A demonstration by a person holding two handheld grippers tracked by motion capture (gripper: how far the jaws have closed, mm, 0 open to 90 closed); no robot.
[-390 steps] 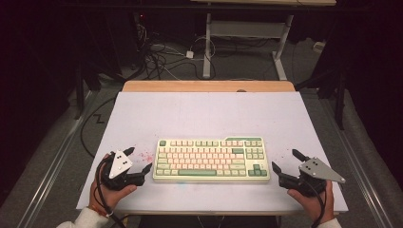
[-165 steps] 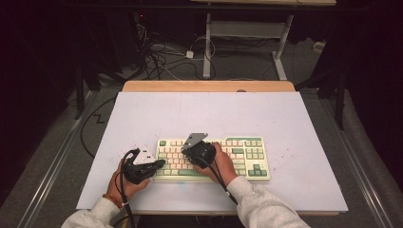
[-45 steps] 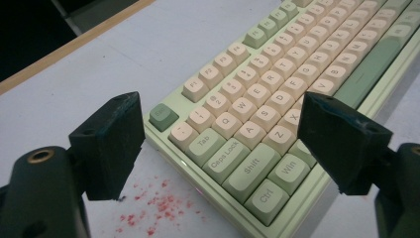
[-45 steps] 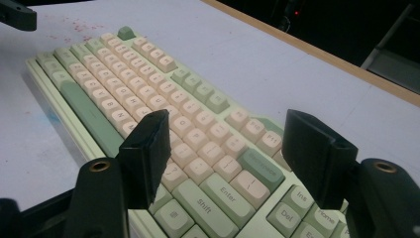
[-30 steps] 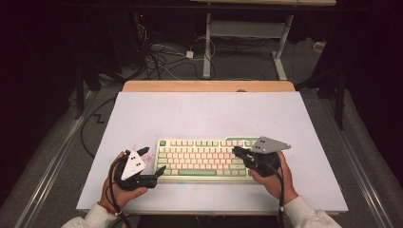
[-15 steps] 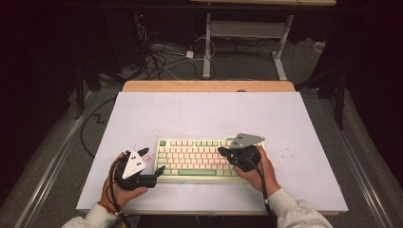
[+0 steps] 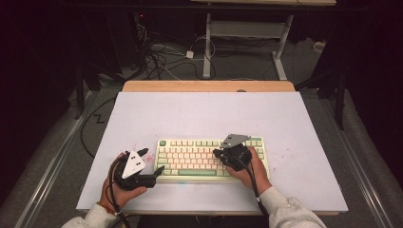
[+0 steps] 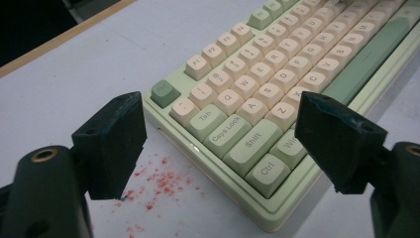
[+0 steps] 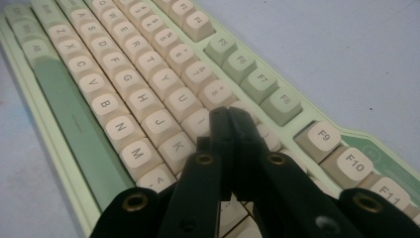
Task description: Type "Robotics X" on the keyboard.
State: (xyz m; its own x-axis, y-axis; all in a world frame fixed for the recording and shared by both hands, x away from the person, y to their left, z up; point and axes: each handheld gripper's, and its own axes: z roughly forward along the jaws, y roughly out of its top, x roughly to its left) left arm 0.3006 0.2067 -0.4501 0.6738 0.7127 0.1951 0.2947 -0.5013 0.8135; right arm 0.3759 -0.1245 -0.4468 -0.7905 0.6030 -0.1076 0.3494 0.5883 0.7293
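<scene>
Dark room, white table (image 7: pixel 199 114) lit at the middle.
Wood edge (image 7: pixel 209 86) at its 12 o'clock side; beyond it a white desk frame (image 7: pixel 247 35) and tangled cables (image 7: pixel 161 54) on grey floor (image 7: pixel 304 64). Black gloom at 9 and 3 o'clock.

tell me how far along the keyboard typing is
Done: the left gripper, jaws open, sits at the lower left corner of the keyboard, as if steadying it. In hand: the right gripper, jaws shut into one tip, hovers over the keys near I and O; contact can't be told. Left: which keys remain isn't readable from the scene.
</scene>
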